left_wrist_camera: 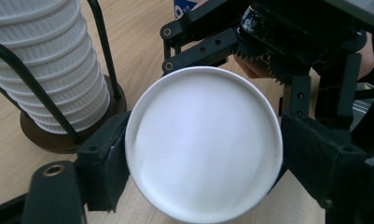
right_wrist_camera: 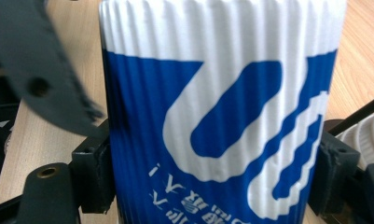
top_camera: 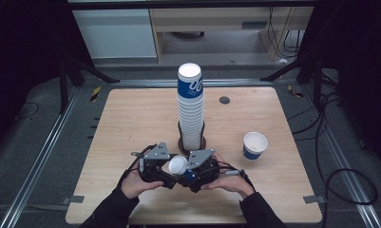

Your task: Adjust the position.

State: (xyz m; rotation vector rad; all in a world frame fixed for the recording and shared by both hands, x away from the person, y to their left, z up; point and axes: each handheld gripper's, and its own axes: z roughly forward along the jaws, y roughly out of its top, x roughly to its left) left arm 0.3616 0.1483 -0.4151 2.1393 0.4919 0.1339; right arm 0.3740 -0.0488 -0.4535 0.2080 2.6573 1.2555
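A blue-and-white ribbed paper cup [top_camera: 178, 166] lies on its side in the air above the table's front edge, held between both grippers. My left gripper [top_camera: 168, 169] faces its round white end [left_wrist_camera: 203, 144], with a jaw pressed against each side. My right gripper [top_camera: 187, 174] is shut on the cup's blue-printed wall [right_wrist_camera: 217, 116], and the print reads upside down in the right gripper view. Just behind the grippers, a tall stack of the same cups [top_camera: 190, 107] stands in a black wire holder [top_camera: 192, 143]; the stack [left_wrist_camera: 45, 70] also shows left of the held cup.
One more cup [top_camera: 254, 145] stands upright on the wooden table [top_camera: 131, 118] at the right, mouth up. A small dark disc [top_camera: 224, 99] sits in the tabletop behind the stack. Black frame legs and cables surround the table.
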